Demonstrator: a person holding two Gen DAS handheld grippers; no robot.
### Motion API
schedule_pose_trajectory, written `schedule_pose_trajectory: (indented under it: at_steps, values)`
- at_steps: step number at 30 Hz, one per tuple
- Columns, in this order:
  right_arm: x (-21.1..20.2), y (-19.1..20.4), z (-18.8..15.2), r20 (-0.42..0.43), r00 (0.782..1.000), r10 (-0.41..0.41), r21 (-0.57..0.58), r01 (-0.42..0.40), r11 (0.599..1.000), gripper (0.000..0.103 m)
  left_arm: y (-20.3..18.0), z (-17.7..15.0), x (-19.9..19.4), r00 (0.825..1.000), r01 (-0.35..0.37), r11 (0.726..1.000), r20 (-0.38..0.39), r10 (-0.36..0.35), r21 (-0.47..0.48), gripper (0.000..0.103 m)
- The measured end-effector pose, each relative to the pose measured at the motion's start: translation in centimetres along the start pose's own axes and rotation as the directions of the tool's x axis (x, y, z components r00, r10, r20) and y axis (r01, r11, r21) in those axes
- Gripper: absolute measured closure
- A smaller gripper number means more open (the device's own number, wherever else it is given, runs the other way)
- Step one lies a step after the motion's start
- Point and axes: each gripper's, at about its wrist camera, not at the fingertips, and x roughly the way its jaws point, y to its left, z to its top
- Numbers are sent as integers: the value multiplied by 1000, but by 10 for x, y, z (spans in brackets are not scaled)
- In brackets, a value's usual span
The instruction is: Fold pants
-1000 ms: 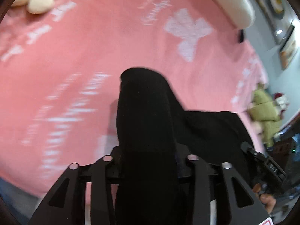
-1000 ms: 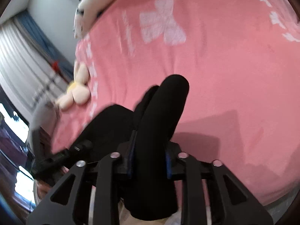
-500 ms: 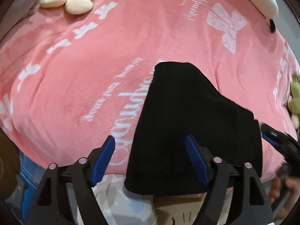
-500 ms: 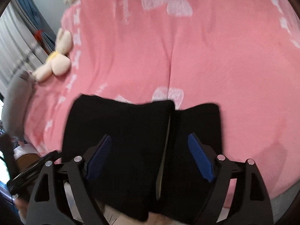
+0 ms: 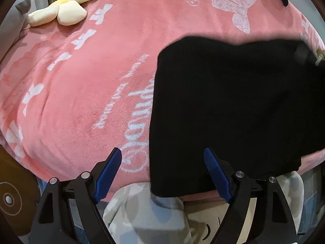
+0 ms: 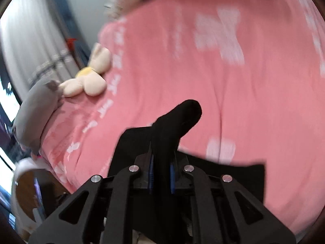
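Black pants (image 5: 227, 105) lie folded flat on the pink blanket (image 5: 81, 81) at the bed's near edge, one end hanging over it. The left gripper (image 5: 162, 172) hangs released, straddling their left edge and touching nothing. The right gripper (image 6: 161, 172) is clenched on a raised fold of them, probably to carry it over for another fold.

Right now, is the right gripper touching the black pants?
Touching. The right wrist view shows the right gripper shut on a bunched fold of the black pants, cloth pinched between its blue pads.
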Motion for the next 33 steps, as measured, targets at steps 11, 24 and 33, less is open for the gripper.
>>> schedule_pose_trajectory:
  at_steps: [11, 24, 33]
  values:
    - [23, -88, -86, -191, 974, -119, 279, 170, 945, 68, 0, -7, 4, 999, 13, 1000, -30, -13, 2, 19]
    - [34, -71, -123, -236, 970, -66, 249, 126, 960, 72, -14, -11, -5, 999, 21, 1000, -35, -20, 10, 19]
    - [16, -82, -121, -286, 945, -155, 106, 193, 976, 78, -25, -10, -2, 999, 21, 999, -38, -20, 29, 18]
